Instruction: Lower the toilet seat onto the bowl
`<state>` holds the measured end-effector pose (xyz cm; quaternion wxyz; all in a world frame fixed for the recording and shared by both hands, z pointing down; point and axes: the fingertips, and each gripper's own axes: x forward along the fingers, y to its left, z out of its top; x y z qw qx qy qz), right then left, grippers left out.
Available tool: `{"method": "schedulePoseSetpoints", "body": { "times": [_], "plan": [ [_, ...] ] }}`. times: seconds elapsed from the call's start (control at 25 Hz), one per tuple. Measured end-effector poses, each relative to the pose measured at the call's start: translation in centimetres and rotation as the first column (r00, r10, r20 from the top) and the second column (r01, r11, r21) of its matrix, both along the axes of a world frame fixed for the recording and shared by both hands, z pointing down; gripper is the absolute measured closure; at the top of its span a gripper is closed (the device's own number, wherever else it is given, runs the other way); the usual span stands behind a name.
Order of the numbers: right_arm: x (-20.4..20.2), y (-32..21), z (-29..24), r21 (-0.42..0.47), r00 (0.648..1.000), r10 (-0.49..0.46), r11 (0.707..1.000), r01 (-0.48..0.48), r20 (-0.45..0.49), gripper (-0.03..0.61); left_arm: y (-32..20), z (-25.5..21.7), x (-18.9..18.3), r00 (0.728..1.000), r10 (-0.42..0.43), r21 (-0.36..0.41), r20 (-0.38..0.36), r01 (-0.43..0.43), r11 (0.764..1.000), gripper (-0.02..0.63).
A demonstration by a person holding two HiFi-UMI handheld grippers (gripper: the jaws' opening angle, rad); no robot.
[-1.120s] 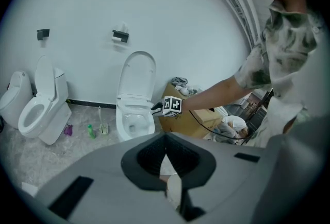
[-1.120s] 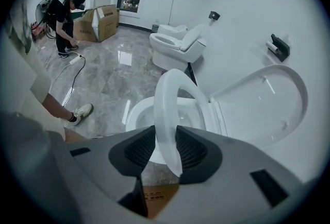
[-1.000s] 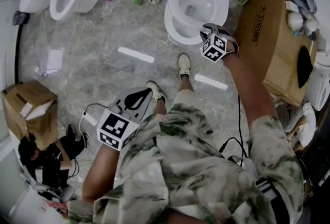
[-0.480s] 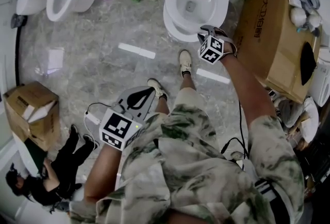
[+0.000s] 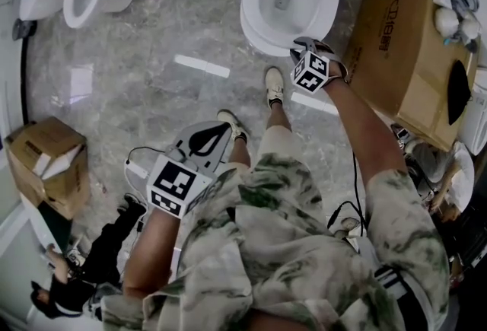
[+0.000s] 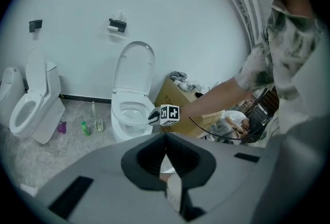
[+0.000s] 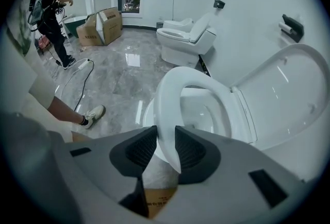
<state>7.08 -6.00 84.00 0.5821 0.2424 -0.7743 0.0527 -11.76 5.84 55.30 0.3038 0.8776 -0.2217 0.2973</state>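
Grey marble floor (image 5: 152, 109); right gripper (image 7: 165, 138), jaws just closing, pinches toilet seat (image 7: 170, 89); left gripper (image 6: 165, 138) closed, empty.

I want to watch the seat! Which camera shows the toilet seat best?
The right gripper view: the toilet seat fills it, tilted over the bowl, front rim pinched in the right gripper, whose jaws have just been closing. The head view shows only a ring from above; the left gripper view shows it small, far off.
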Motion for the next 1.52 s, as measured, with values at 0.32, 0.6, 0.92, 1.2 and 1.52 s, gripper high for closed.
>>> {"method": "schedulePoseSetpoints", "body": {
  "times": [0.32, 0.6, 0.92, 1.2, 1.52],
  "plan": [
    [-0.4, 0.5, 2.2, -0.026, 1.0, -0.002, 1.0, 0.002, 0.007, 0.454, -1.5, 1.0, 1.7, 1.0, 0.027, 0.002, -0.011, -0.027, 1.0, 0.592],
    [-0.4, 0.9, 4.0, -0.05, 1.0, 0.005, 0.999, -0.004, 0.025, 0.459, -3.1, 1.7, 3.5, 0.999, 0.029, 0.016, -0.029, -0.028, 0.999, 0.592],
    [-0.4, 1.2, 6.4, -0.081, 0.999, -0.004, 0.997, 0.008, 0.038, 0.46, -4.8, 3.6, 5.7, 0.998, 0.042, -0.004, -0.041, -0.043, 0.999, 0.592],
    [-0.4, 1.3, 8.7, -0.118, 0.999, -0.016, 0.993, 0.022, 0.051, 0.463, -6.1, 5.2, 6.8, 0.998, 0.056, -0.016, -0.031, -0.057, 0.998, 0.592],
    [-0.3, 1.5, 11.2, -0.155, 0.998, -0.028, 0.987, 0.037, 0.059, 0.466, -7.8, 6.8, 8.4, 0.997, 0.07, -0.027, -0.021, -0.07, 0.997, 0.592]
  ]
}}
